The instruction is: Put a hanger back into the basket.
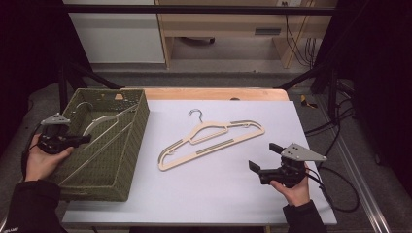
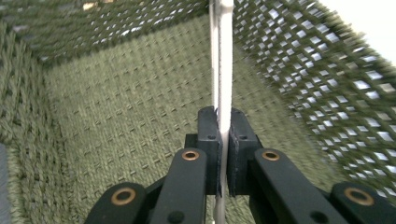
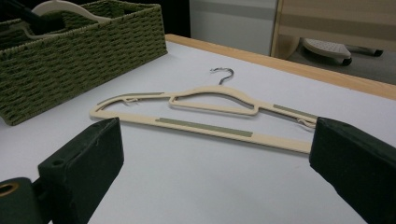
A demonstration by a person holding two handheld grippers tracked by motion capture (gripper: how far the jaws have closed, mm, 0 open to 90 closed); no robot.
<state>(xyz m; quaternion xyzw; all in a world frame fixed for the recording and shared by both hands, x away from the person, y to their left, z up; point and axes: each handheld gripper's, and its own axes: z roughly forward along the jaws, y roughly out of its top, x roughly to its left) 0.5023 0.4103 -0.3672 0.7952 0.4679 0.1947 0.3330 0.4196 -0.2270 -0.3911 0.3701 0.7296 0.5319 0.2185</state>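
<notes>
Right gripper [image 1: 262, 156], held low at the near right of the table [image 1: 218, 194], had its jaws spread wide with nothing between them, pointing toward the cream hanger [image 1: 211, 139] lying flat mid-table just beyond. Left gripper [image 1: 87, 139] was clamped tight on the white hanger [image 2: 225, 70], which sat tilted inside the green woven basket [image 1: 128, 145] at the table's left edge.

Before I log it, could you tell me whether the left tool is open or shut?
Shut: the left tool clamps the white hanger inside the green basket.
</notes>
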